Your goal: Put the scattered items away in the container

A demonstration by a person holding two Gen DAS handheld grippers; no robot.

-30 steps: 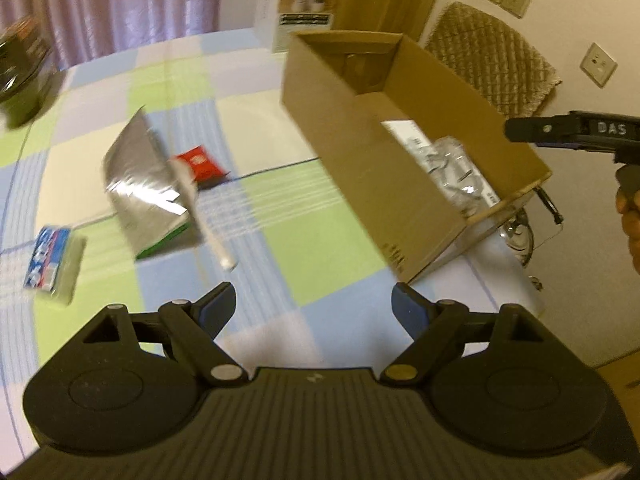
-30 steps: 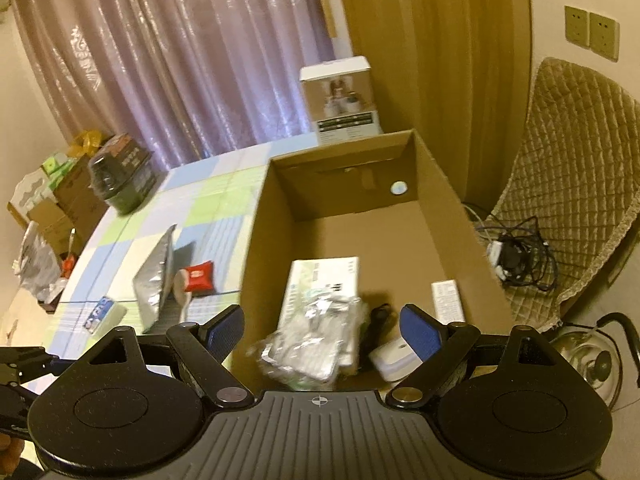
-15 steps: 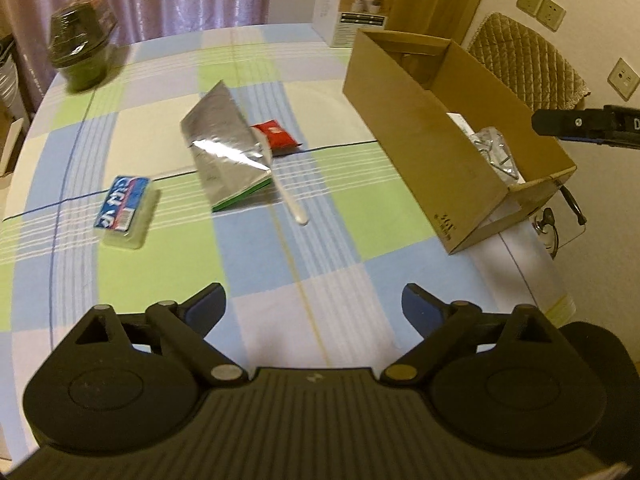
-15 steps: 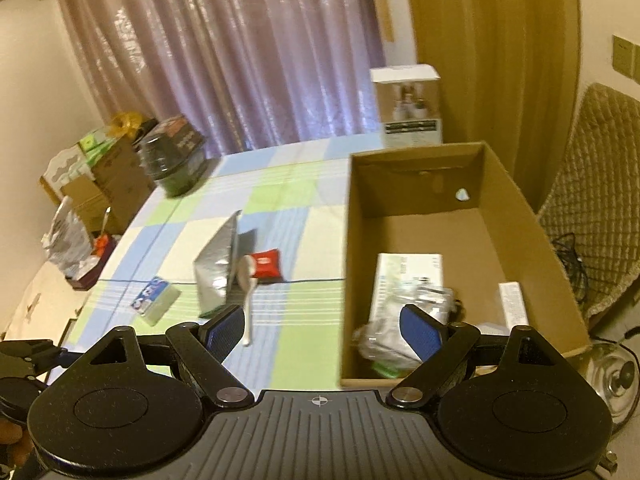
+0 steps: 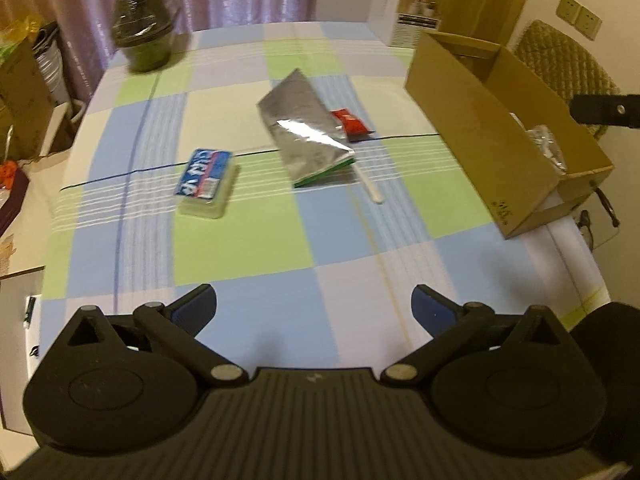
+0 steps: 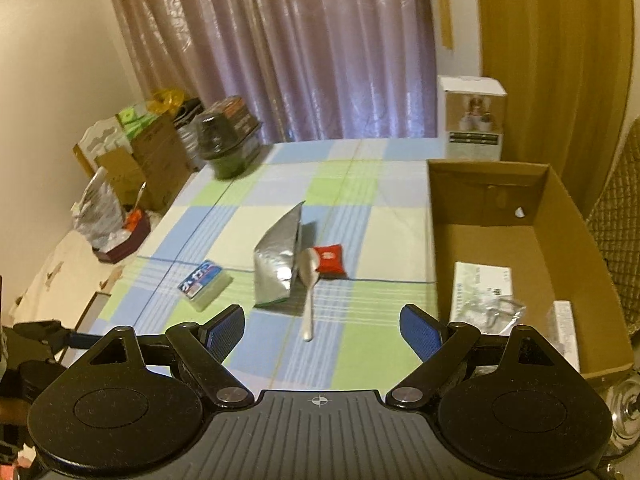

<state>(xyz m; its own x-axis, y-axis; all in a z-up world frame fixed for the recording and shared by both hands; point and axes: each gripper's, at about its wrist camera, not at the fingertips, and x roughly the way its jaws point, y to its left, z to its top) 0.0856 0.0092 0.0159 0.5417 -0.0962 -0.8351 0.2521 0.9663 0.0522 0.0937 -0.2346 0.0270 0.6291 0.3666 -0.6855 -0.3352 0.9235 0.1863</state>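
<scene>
On the checked tablecloth lie a silver foil pouch, a red packet, a white spoon and a blue-labelled clear box. The cardboard box stands at the table's right edge with papers and a crinkled bag inside. My left gripper hovers over the near cloth, its jaws opening with nothing between them. My right gripper hangs open and empty, near the spoon's handle end.
A dark wrapped container stands at the table's far left corner and a white carton at the far right. Boxes and bags crowd the floor on the left. A quilted chair sits behind the cardboard box.
Both grippers drew back from the cardboard box toward the table's left and near side, so the scattered items now lie ahead. The left jaws spread wider.
</scene>
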